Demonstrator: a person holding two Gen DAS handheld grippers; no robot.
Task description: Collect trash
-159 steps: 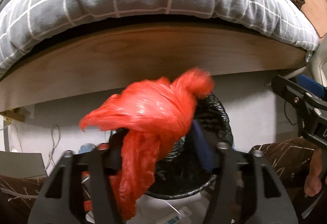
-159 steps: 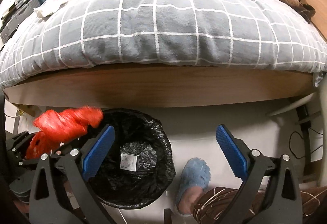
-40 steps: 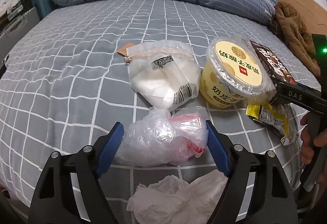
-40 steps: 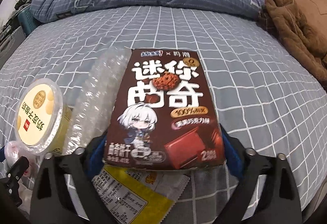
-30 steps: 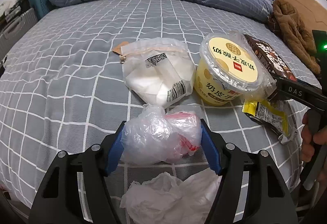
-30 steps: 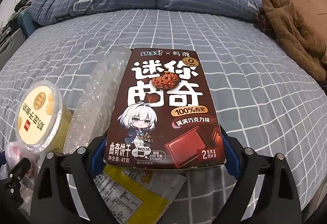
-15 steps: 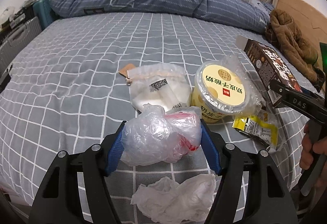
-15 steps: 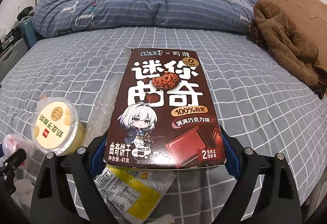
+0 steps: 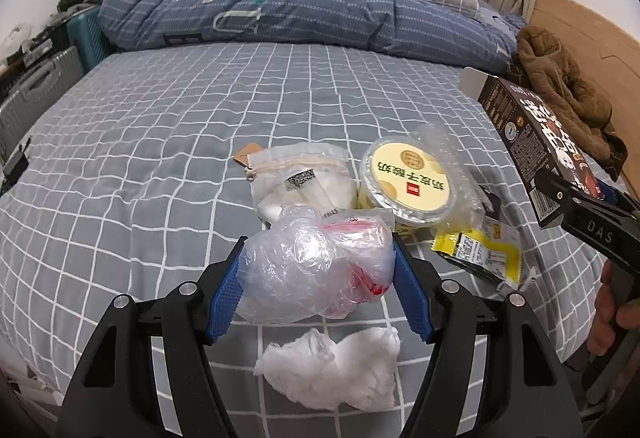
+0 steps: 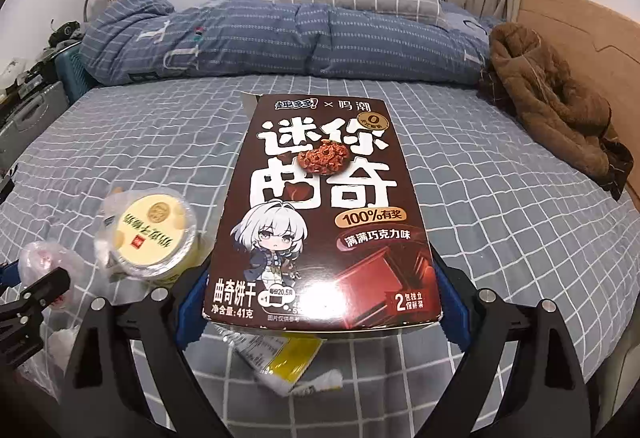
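Both grippers had risen from the bed since half a second before, each with its catch. On the left, the left gripper (image 9: 318, 274) squeezed a crumpled clear plastic bag (image 9: 316, 270) above the grey checked bedsheet (image 9: 132, 166); a yellow yogurt cup (image 9: 408, 184) stayed lying there. On the right, the right gripper (image 10: 320, 302) clamped the brown cookie box (image 10: 324, 214), lifted over a yellow wrapper (image 10: 288, 362).

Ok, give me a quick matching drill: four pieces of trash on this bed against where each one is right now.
Things:
1. clear plastic bag
2. brown cookie box
3. yellow-lidded tub
4. white crumpled tissue

Places:
A. resting on the bed, no claw on it
B. gripped in the right claw
C. lying loose just under the left claw
D. gripped in the left claw

Pairs: 1-D, 2-B, 3-A, 4-C
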